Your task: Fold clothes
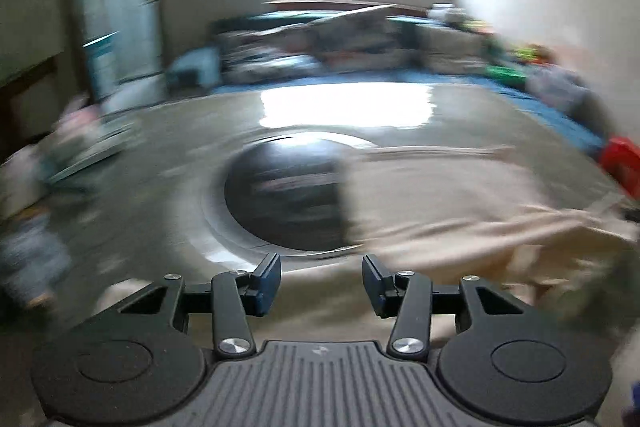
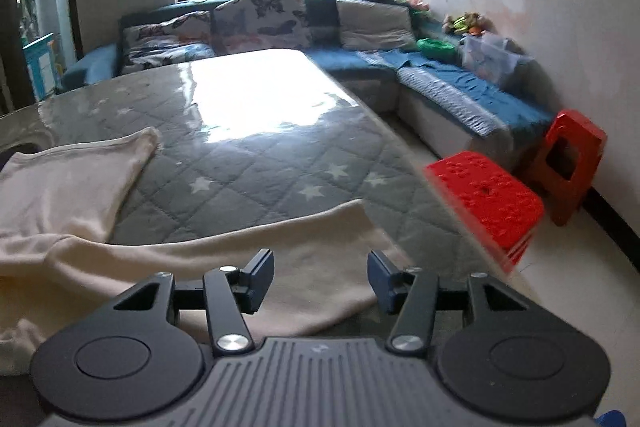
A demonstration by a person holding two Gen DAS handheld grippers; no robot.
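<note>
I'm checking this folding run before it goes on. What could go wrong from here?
1. The left wrist view is smeared by motion, so the left gripper, open, may close on a poorly chosen spot of the cream garment.
2. The table looks glossy; the cloth may slide when pulled.
3. The garment's lower edge lies near the table's edge beside the red stool, and could slip off.

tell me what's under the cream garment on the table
The cream garment lies on a grey quilted cover with white stars, which shows all around it. In the left wrist view it overlaps a dark round inset. Whatever lies beneath the cloth itself is hidden.
</note>
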